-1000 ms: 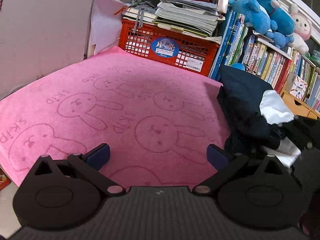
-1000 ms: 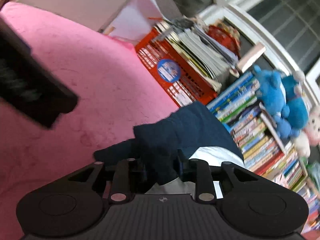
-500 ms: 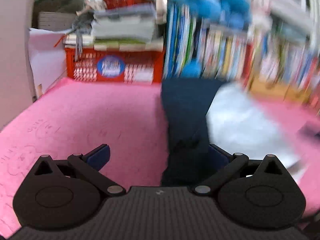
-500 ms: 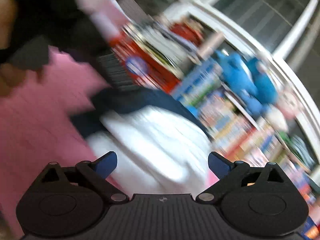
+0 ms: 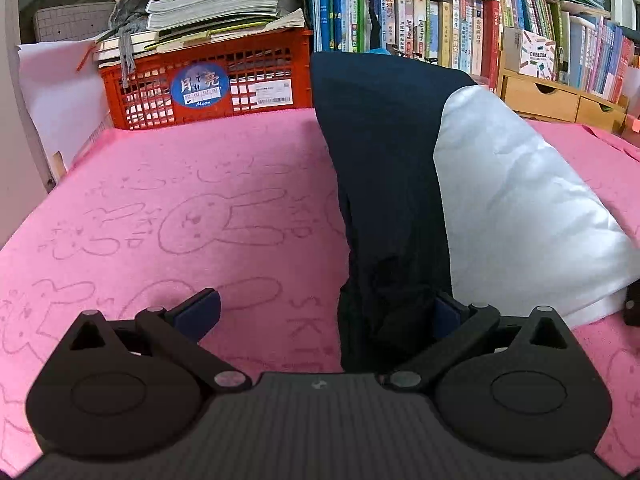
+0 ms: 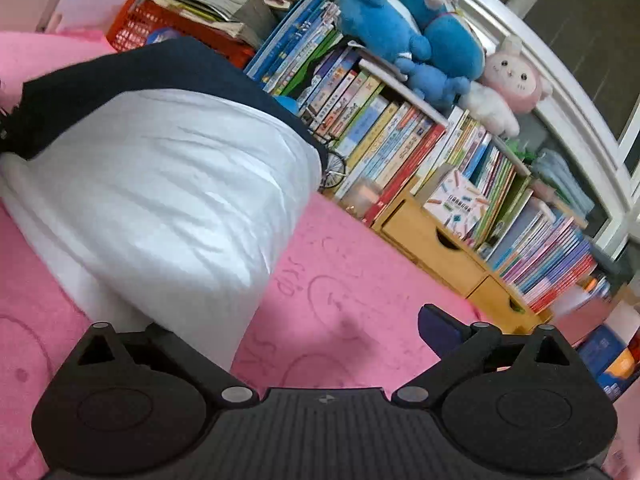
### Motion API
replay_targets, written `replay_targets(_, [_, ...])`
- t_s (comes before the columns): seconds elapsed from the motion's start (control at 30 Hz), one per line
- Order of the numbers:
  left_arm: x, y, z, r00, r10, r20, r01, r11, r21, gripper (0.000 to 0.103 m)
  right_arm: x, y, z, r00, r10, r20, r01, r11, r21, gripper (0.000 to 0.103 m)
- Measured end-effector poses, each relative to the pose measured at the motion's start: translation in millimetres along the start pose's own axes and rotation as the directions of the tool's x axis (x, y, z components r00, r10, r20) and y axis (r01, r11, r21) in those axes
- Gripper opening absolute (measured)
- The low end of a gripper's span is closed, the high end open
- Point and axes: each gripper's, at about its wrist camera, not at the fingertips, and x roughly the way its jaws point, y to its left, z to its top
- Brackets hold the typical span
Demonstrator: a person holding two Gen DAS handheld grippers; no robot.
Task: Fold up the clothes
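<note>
A cluttered study corner frames the scene: a shelf of books [image 5: 452,32] runs along the back from 12 to 2 o'clock in the left wrist view, a red plastic crate [image 5: 208,84] stacked with papers stands at 11 o'clock, and blue and pink plush toys [image 6: 404,36] sit on top of the books in the right wrist view. The worktop is covered by a pink towel [image 5: 168,208], fuzzy and printed with outlined rabbits

The garment [image 5: 400,184], navy with a white panel, lies spread on the towel from the centre towards 3 o'clock; the navy part looks thin and limp, the white part smooth with soft creases and a puffed, pillowy curve

The left gripper [image 5: 324,314] has its fingers wide apart, and a dark bunched edge of the garment sits against the right-hand finger, not clamped. The right gripper [image 6: 296,330] is likewise spread wide, with the white cloth draped over its left-hand finger, which is hidden

Judging by this, the step in hand is laying out and taking hold for a first fold. The next move calls for each gripper to pinch an edge of the cloth cleanly, catching one layer and not the towel beneath, then lifting evenly so the limp fabric does not sag or twist
</note>
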Motion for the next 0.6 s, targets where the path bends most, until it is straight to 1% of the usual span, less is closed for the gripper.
replay_targets(0.1, [0,0,-1,1.000,0.000,0.001,0.000,1.000,0.001,0.103,6,-7,-3,0.999,0.034,-0.020,-0.033,0.999,0.033,0.101])
replay_targets(0.2, [1,2,-1,1.000,-0.010,-0.005,0.010,1.000,-0.008,0.103,8,-11,-2,0.998,0.054,-0.018,-0.053,0.998,0.038,0.101])
replay_targets(0.33, [2,5,-1,1.000,-0.025,-0.012,0.025,0.999,-0.024,0.103,11,-12,-2,0.998,0.056,-0.017,-0.055,0.998,0.035,0.101])
replay_targets(0.6, [0,6,-1,0.999,-0.032,-0.014,0.031,0.999,-0.028,0.103,9,-12,-1,0.998,0.065,-0.022,-0.064,0.998,0.022,0.101])
